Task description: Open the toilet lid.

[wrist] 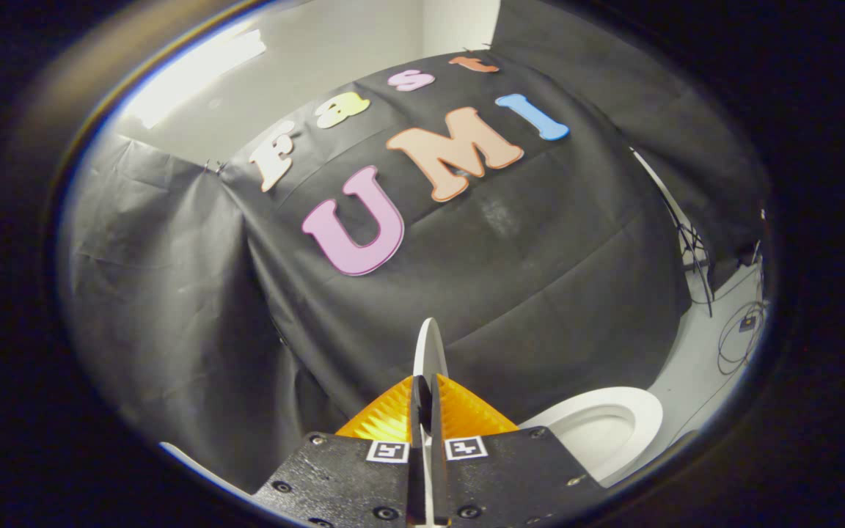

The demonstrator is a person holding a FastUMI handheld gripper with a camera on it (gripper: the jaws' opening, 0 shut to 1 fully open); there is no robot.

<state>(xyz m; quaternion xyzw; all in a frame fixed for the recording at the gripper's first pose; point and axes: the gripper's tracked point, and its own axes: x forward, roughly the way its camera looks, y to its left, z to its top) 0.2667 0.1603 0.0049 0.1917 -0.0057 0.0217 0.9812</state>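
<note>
Fingers were closed nearly together, pinching the thin edge of the toilet lid, which stood edge-on between them and rose just beyond the tips. The seat and bowl lay open below, right of the fingers. Risk, as judged: the grip was narrow on a slick edge, so the lid could slip and slam down. No brand or label was readable; the finger-mount markers carried patterns only.

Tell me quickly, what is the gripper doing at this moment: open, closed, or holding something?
Gripper: closed on the thin white toilet lid, which stands edge-on between both fingers; the toilet bowl lies uncovered beside it.
</note>
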